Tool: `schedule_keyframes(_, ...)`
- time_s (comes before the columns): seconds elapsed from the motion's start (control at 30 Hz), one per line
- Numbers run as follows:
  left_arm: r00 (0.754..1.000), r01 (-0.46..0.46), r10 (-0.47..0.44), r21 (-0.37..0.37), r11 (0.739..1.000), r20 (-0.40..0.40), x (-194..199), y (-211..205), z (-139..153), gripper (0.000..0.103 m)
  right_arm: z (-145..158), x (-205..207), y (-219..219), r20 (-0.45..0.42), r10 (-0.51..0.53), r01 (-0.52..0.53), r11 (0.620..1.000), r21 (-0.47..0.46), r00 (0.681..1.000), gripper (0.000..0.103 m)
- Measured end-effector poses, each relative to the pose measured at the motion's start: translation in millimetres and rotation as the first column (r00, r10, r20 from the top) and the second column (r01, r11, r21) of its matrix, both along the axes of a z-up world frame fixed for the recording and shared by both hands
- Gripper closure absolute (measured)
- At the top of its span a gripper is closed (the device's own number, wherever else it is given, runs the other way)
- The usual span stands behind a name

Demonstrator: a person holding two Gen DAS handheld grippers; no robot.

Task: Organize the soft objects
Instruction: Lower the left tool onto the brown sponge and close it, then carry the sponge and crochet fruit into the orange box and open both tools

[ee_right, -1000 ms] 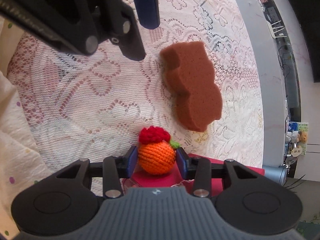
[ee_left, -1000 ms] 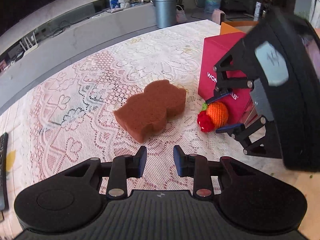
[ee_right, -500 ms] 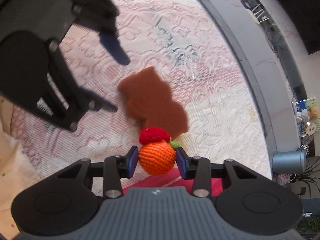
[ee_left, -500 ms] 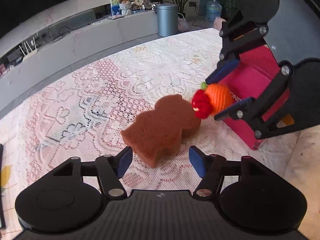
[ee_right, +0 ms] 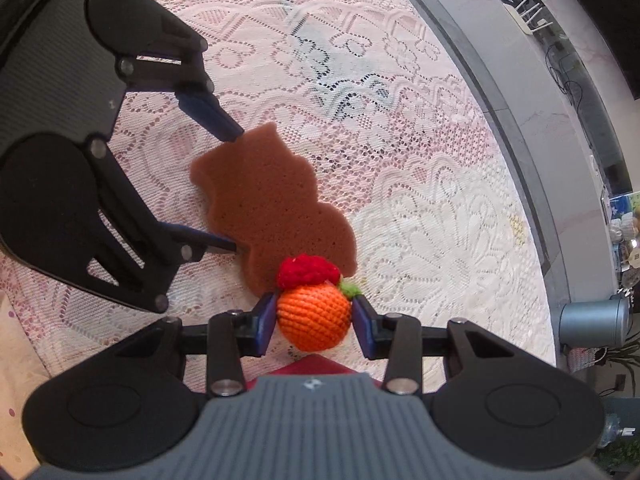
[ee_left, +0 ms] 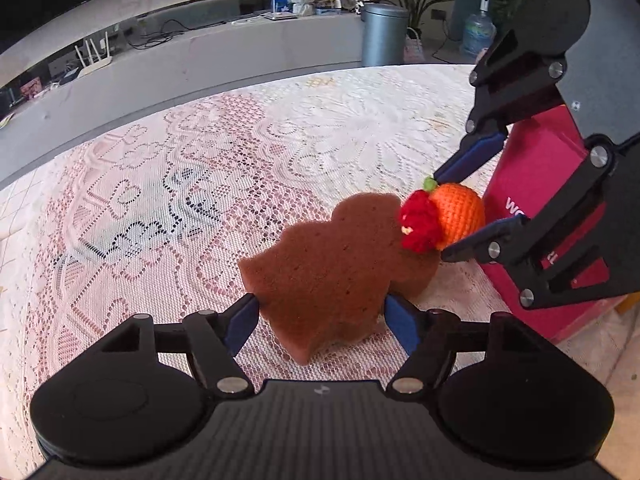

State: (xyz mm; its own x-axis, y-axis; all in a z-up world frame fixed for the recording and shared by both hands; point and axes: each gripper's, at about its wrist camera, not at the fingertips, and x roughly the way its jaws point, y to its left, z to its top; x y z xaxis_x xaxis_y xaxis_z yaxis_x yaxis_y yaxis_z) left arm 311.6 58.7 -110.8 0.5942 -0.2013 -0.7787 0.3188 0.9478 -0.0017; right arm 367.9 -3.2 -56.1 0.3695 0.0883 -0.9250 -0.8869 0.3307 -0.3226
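My left gripper (ee_left: 320, 316) sits spread around the near end of the brown bear-shaped foam sponge (ee_left: 336, 256) lying on the lace tablecloth (ee_left: 200, 184), long axis pointing away from me, while my right gripper (ee_right: 314, 320) pinches the orange crocheted ball (ee_right: 314, 316) just past it.

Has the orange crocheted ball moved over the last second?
Yes. The orange crocheted ball has risen off the lace tablecloth, held in the right gripper.
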Motion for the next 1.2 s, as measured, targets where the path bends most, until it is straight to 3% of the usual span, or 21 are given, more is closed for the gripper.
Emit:
schedule_keyframes(0.1, 0.999, -0.037, 0.037, 0.006, 0.999, -0.002, 1, -4, -1, 0.019, -4, -1, -1, -0.001, -0.003, 0.003, 1.000, -0.001, 1.000, 0.062)
schedule_keyframes(0.43, 0.998, -0.059, 0.059, 0.048, 0.997, 0.017, -9, -15, 3, 0.034, -4, -6, -2, 0.026, -0.010, 0.010, 1.000, 0.004, 1.000, 0.062)
schedule_keyframes(0.63, 0.995, -0.090, 0.087, 0.072, 0.993, 0.046, -22, -12, 17, 0.035, 10, -24, -4, 0.081, 0.006, -0.009, 0.999, 0.039, 0.997, 0.062)
schedule_keyframes(0.9, 0.987, -0.144, 0.132, 0.141, 0.980, 0.091, -56, -4, 48, 0.035, 47, -42, -13, 0.129, -0.052, 0.035, 0.991, 0.131, 0.990, 0.062)
schedule_keyframes(1.2, 0.974, -0.153, 0.133, 0.098, 0.983, 0.185, -100, -13, 102, 0.035, 106, -80, -55, 0.188, -0.162, 0.108, 0.958, 0.266, 0.969, 0.062)
